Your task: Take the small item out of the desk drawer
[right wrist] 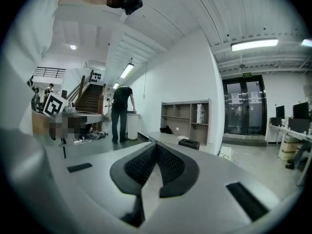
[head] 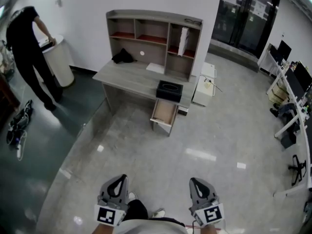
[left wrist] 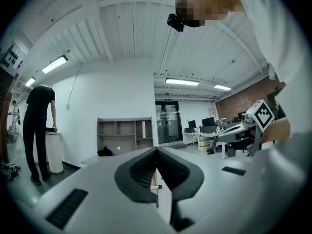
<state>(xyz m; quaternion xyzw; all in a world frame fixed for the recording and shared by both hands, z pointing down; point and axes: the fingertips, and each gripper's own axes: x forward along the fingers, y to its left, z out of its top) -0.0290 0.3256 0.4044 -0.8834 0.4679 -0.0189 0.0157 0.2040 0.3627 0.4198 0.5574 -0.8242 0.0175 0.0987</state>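
Left gripper (head: 118, 180), right gripper (head: 198, 183): both pressed together, empty. Drawer (head: 164, 112): open, far; item unseen. Risk I log: arriving shut, I shove item deeper or bump drawer.

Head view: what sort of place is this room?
Likely an office or lab workspace: a desk with shelves stands against the wall, monitors line the right side, and glass doors are at the back.

Whatever lies in the open drawer (head: 164, 114) is too small to tell.
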